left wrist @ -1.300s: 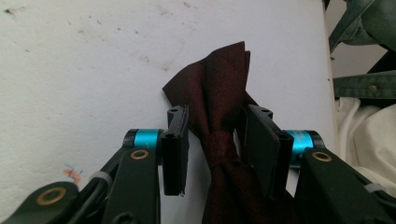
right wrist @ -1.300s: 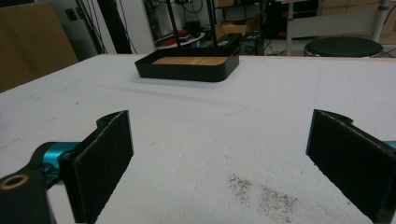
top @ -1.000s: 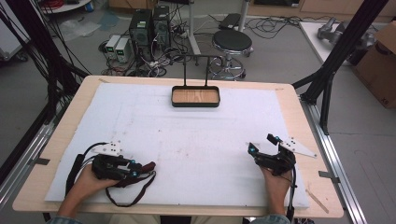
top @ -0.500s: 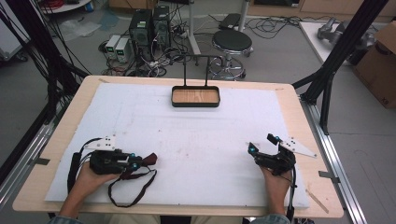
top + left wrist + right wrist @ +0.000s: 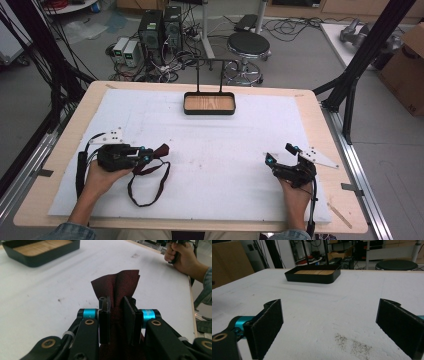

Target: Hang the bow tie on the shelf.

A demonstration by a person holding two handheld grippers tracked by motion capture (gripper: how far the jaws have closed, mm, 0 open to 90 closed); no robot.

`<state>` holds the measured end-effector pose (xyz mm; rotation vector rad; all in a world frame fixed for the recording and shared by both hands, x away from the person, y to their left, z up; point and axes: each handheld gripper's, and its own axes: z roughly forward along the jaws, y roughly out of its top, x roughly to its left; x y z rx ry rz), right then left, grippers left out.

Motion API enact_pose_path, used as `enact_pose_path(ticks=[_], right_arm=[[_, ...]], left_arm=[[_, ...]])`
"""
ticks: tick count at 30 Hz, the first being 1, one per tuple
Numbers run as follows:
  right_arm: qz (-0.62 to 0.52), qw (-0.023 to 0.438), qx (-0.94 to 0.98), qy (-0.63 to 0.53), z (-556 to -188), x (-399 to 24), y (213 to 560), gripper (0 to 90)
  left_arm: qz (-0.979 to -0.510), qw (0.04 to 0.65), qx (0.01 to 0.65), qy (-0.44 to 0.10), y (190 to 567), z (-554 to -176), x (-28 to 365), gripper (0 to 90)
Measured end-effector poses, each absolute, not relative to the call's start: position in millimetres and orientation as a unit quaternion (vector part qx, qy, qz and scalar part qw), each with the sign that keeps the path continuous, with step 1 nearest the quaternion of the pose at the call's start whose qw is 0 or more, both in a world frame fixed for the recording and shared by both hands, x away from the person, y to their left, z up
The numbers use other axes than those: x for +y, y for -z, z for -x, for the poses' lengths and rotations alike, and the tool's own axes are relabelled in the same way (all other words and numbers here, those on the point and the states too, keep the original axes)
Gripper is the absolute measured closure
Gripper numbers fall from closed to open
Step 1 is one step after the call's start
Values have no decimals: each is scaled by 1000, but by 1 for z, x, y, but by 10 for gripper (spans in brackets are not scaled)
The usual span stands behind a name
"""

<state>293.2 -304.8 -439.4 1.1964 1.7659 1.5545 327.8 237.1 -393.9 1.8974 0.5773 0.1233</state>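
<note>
A: Where is the dark red tie (image 5: 150, 170)?
B: At about eight o'clock on the white mat (image 5: 220, 145). Its wide end sticks out past the tips of the left gripper (image 5: 150, 156), toward three o'clock, and the rest loops down on the mat toward six o'clock.

A: Is it really gripped?
B: Yes. In the left gripper view the pads are clamped on the tie (image 5: 117, 287), the cloth bunched between them and fanning out beyond the left gripper (image 5: 117, 312).

A: And the right gripper (image 5: 281, 153)?
B: At about four o'clock on the mat, in the person's right hand (image 5: 295, 192), well apart from the tie. Its jaws stand wide apart with bare mat between them, as the right gripper view shows of the right gripper (image 5: 329, 325).

A: Anything else?
B: A black tray (image 5: 209, 103) with a wooden bottom sits at twelve o'clock, near the far edge of the wooden table (image 5: 50, 170), far from both grippers.
</note>
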Motion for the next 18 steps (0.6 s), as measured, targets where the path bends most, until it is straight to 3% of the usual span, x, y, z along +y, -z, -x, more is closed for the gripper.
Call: enact_pose_path(ticks=[18], right_arm=[[-439,241,647,-575,-294,-306,440,63]], left_arm=[[-767,582,248,-105,352,-388,210,758]])
